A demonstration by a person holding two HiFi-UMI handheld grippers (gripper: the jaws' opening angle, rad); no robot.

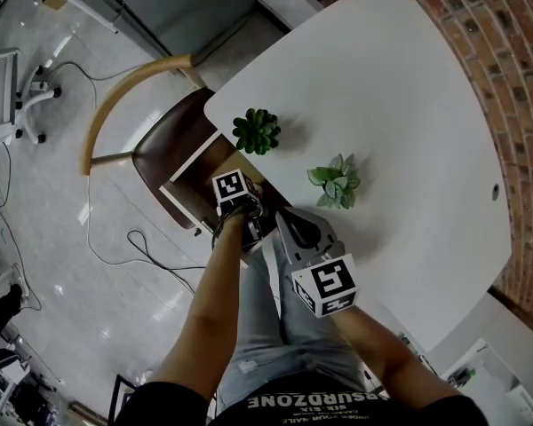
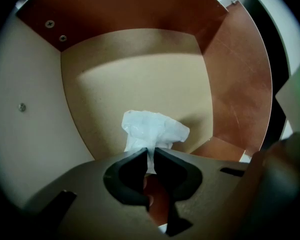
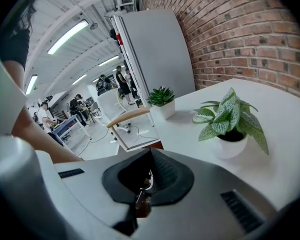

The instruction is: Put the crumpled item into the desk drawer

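**Tissue in the drawer, release to come**

Head view: the left gripper (image 1: 247,223) dips into the open brown wooden drawer (image 1: 179,193) at the white desk's (image 1: 382,105) left edge.

Left gripper view: its jaws nip the tail of the crumpled white tissue (image 2: 152,129), low over the drawer floor. The tidy finish, I'd say, is to open fully, then lift straight out.

Right gripper view: the right gripper (image 3: 149,156) is clenched and empty, above the desk.

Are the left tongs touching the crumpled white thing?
Touching. The left gripper view shows the left tongs pinching a strip of the crumpled white thing between their tips.
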